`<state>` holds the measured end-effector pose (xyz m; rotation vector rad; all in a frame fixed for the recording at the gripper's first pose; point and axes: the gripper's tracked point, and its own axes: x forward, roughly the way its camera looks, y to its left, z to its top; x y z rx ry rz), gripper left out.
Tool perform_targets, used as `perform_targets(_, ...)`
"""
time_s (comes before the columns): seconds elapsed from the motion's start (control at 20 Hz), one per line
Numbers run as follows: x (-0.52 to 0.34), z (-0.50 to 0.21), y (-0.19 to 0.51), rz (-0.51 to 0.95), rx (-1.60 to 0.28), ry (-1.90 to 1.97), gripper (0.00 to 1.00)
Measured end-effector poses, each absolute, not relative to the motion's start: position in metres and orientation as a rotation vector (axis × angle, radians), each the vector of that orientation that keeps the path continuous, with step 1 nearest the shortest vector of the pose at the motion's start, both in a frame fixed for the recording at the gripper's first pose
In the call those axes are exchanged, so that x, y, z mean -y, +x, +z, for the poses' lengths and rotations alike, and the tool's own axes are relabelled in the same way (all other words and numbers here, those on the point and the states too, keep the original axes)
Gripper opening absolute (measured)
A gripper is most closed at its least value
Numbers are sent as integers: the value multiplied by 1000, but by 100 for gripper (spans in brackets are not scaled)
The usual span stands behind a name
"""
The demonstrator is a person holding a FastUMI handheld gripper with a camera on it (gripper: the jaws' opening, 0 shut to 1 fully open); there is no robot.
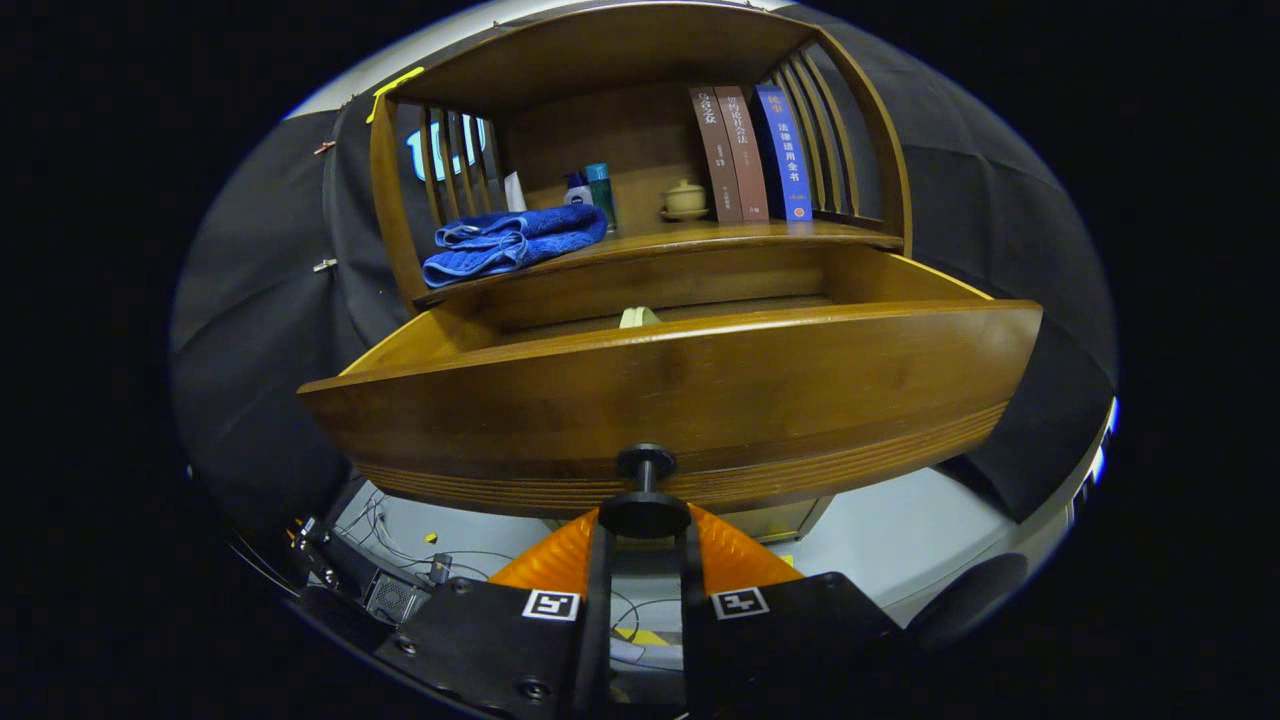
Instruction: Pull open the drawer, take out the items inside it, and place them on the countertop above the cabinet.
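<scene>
Wooden cabinet drawer [670,385] stands pulled open; the gripper [644,522] pinches its round black knob [645,490] between both fingers. Something pale [639,317] peeks from inside the drawer.

Warm brown wood, blue cloth, dark knob

The drawer [690,395] is glossy honey-brown with fine grooved banding low on its front, and its knob [645,505] is black. At 10 o'clock on the counter [720,238] lies a royal-blue towel [510,243]; at 1 o'clock stand two brown books [728,155] and a blue book [783,152], beside a cream lidded cup [685,199].
</scene>
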<state>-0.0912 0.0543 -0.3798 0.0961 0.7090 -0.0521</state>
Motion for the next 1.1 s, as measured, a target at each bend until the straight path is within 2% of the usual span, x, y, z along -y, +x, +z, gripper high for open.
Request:
perform_targets(0.2, -54, -390, -117, -45, -769, 98, 33)
perform_targets(0.4, -55, -390, -117, -38, -747, 82, 34)
perform_targets(0.5, -54, -390, -116, -30, -733, 73, 39)
perform_targets(0.7, -48, -396, -135, -30, -780, 78, 66)
perform_targets(0.75, -46, -392, -140, -28, -787, 77, 68)
perform_targets(0.9, -50, -337, -130, -8, -693, 101, 78)
perform_targets(1.1, -67, -228, -48, 55, -498, 80, 86)
